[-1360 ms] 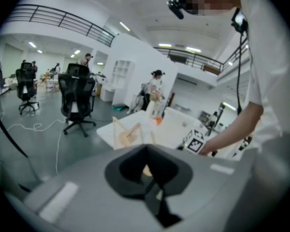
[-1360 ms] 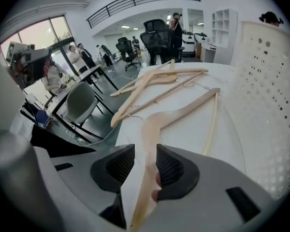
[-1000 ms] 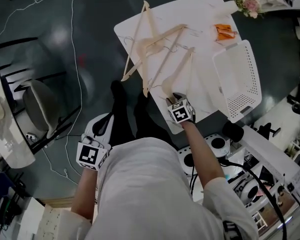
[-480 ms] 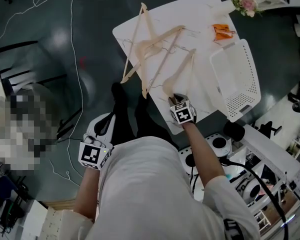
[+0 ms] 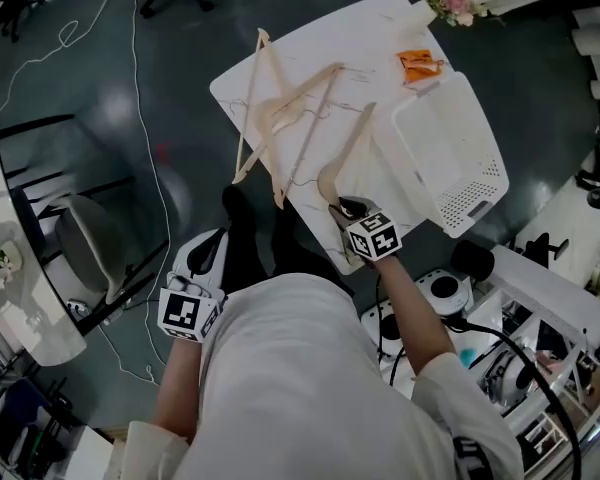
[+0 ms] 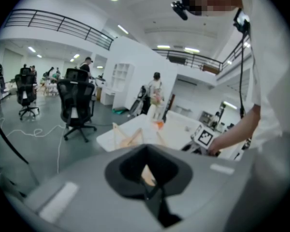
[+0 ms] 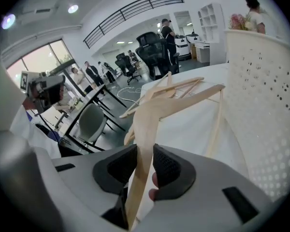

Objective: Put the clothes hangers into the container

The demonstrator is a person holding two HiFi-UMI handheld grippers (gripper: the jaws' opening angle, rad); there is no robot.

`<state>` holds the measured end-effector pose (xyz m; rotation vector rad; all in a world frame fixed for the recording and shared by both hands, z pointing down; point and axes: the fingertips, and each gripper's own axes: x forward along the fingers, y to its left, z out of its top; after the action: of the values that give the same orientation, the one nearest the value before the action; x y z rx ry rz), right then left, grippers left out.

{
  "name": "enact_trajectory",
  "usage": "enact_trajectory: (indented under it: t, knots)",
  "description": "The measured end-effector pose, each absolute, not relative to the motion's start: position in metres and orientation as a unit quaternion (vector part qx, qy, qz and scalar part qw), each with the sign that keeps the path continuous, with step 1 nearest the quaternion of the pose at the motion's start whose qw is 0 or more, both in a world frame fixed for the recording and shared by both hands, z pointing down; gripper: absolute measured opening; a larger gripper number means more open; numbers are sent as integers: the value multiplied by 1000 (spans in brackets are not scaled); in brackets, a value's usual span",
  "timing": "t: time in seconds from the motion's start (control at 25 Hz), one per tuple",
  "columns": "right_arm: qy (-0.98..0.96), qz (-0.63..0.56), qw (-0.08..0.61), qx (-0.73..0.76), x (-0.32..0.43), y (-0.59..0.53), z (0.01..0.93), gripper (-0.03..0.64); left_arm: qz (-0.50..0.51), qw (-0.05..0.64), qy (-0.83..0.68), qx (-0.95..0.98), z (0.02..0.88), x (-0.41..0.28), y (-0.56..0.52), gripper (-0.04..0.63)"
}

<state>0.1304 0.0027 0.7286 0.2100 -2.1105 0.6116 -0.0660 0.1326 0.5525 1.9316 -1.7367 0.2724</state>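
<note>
White round-cornered tabletop [image 5: 375, 43] broadest in the head view. Next in size, white perforated plastic basket [image 5: 465, 198] along its right edge, open side up, apparently empty. Then a loose pile of pale wooden clothes hangers [image 5: 280, 103], crossed over one another on the left half, none in the basket yet. Single pale wooden hanger [image 5: 348, 153] lying apart from that pile, between it and the basket, pinched on the wood at its near end by the right gripper [image 5: 343, 206], jaws just closed in and clamped flat on it. Probably light, rigid and smooth, so prone to swivelling in a one-point hold; better taken near the neck, at the junction of the arms, than at a tip. Likely snags: thin metal hook catching in the basket's holes, and the near basket wall to clear. Left gripper [image 5: 208, 250] low beside the leg, off the table, jaws slightly parted on nothing. Smallest, an orange packet [image 5: 418, 65] just beside the basket's far corner, out of the way.
</note>
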Motion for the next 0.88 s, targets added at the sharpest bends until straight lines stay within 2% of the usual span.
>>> enact_trajectory:
  t: [0.6, 0.88]
  knots:
    - [-905, 265, 331, 47, 103, 15, 595, 97, 94, 221, -614, 752, 527, -62, 101, 0]
    - [-921, 256, 283, 76, 112, -9, 534, 97, 90, 212, -591, 773, 526, -53, 85, 0]
